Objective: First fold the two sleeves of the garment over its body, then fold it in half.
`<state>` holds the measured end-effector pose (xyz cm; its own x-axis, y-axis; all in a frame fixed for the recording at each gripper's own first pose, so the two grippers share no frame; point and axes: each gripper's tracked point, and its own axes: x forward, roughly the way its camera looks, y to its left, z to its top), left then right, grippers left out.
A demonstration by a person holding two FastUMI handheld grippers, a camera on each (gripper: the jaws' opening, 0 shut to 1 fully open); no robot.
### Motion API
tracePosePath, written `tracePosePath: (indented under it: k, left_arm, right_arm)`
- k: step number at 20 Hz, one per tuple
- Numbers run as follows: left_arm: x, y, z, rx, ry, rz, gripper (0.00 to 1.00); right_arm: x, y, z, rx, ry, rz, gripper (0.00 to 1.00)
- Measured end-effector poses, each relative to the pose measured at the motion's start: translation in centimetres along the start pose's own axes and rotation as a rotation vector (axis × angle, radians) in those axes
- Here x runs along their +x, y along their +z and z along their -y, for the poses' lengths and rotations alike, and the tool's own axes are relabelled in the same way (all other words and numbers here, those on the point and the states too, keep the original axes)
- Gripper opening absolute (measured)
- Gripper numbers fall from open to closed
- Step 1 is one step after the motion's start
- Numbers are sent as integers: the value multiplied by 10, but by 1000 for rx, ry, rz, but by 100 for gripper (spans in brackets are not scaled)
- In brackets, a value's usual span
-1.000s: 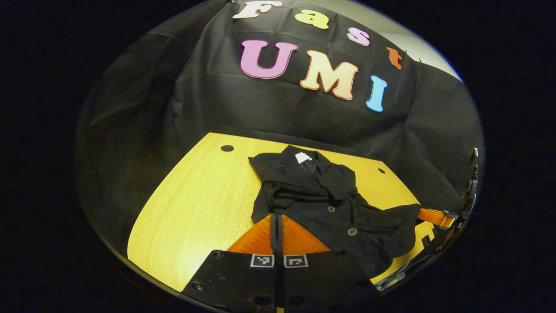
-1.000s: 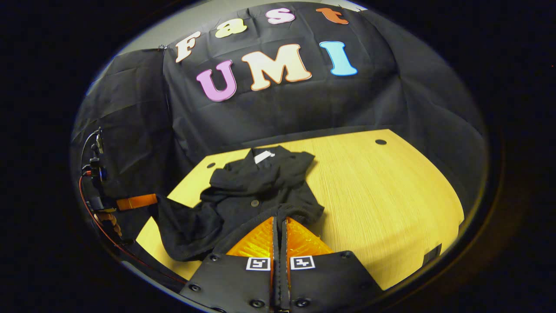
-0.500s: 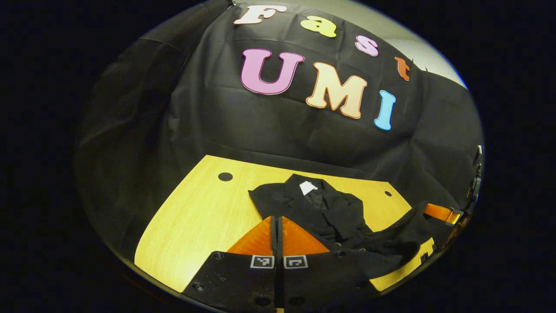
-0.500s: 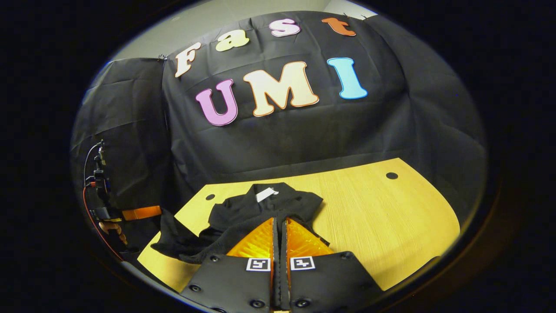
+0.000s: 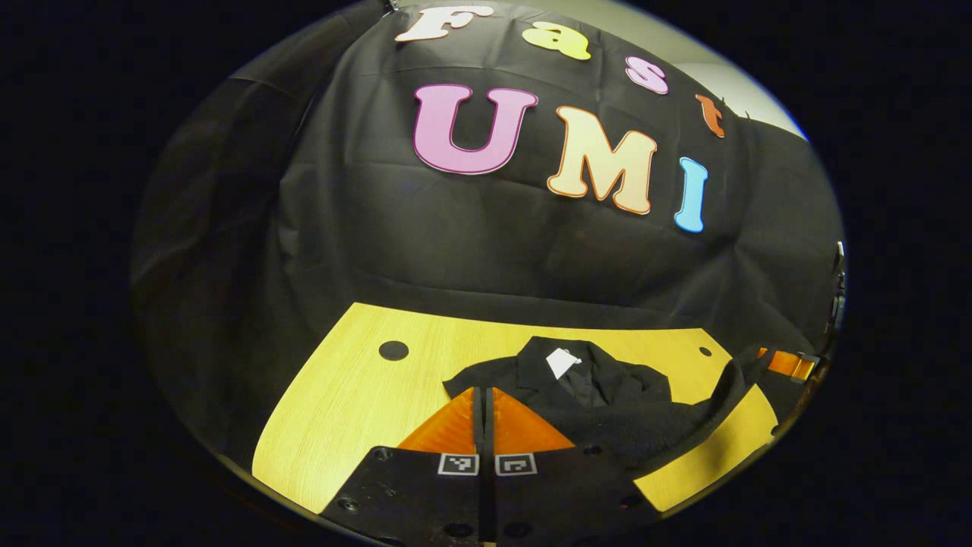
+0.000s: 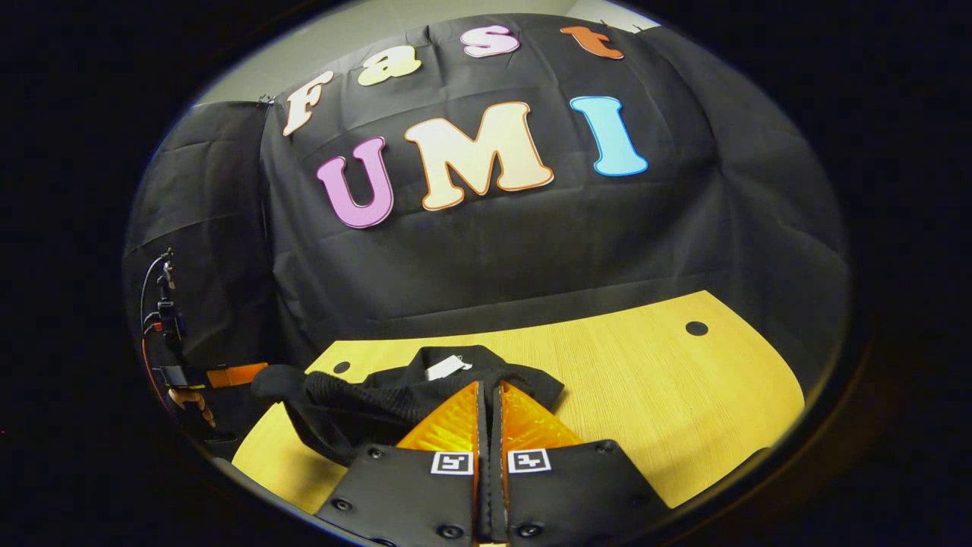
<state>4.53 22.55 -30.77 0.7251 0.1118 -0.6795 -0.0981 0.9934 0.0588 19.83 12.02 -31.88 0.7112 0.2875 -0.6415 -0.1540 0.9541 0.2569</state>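
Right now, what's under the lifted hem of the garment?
Under the raised hem of the black garment lies the yellow wooden table, bare where it shows. The collar end with its white tag rests flat. Whatever sits beneath the bunched middle is covered.

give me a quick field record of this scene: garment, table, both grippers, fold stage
garment: black buttoned garment with a white neck tag, lying on the table, its near edge raised
table: yellow wood-grain top with round dark holes
left gripper: jaws closed, near hem pinched between them
right gripper: jaws closed on the other end of the near hem
sleeves: look already folded over the body
fold stage: in-half fold under way, hem lifted toward the collar, not yet laid down
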Motion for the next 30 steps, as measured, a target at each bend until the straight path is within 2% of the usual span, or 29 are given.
tracePosePath:
  k: [1, 3, 4, 5, 6, 8, 9, 10, 14, 18, 20, 25, 26, 27, 29, 30]
  left_arm:
    - [11, 2, -1, 0, -3, -2, 0]
    - [35, 1, -6, 9, 2, -13, 0]
    - [45, 5, -15, 36, 47, -2, 0]
    - [47, 17, -29, 68, 117, 32, 0]
    - [55, 23, -37, 78, 145, 75, 31]
    - [52, 42, -24, 61, 116, 154, 92]
    - [49, 50, -19, 51, 109, 183, 92]
    - [46, 55, -20, 53, 111, 205, 97]
    - [12, 85, -19, 91, 154, 296, 95]
    - [-56, 123, -3, 130, 185, 435, 96]
    - [-91, 134, 11, 145, 179, 495, 96]
    - [-166, 142, 50, 122, 147, 585, 96]
    - [-179, 139, 59, 135, 134, 601, 96]
    - [-192, 137, 68, 154, 121, 613, 96]
    - [-214, 128, 82, 182, 107, 616, 95]
    - [-225, 123, 88, 178, 95, 613, 95]
  right_arm:
    - [12, 3, 2, -3, -8, -5, 0]
    - [34, 9, 7, -20, -32, -6, 2]
    - [45, 10, 11, -25, -49, -12, 0]
    - [52, 11, 16, -24, -79, -12, 2]
    - [54, 17, 21, -24, -114, 14, 14]
    - [56, 32, 23, -41, -154, 75, 66]
    - [54, 38, 22, -57, -168, 100, 92]
    - [54, 44, 24, -70, -179, 124, 98]
    - [10, 73, 8, -88, -175, 249, 98]
    - [-69, 101, -11, -92, -163, 414, 100]
    - [-104, 105, -17, -85, -145, 473, 97]
    - [-186, 100, -19, -69, -123, 549, 97]
    - [-203, 96, -18, -70, -123, 558, 94]
    - [-218, 92, -19, -68, -121, 568, 97]
    - [-248, 81, -20, -63, -115, 581, 97]
    - [-261, 74, -21, -66, -112, 583, 94]
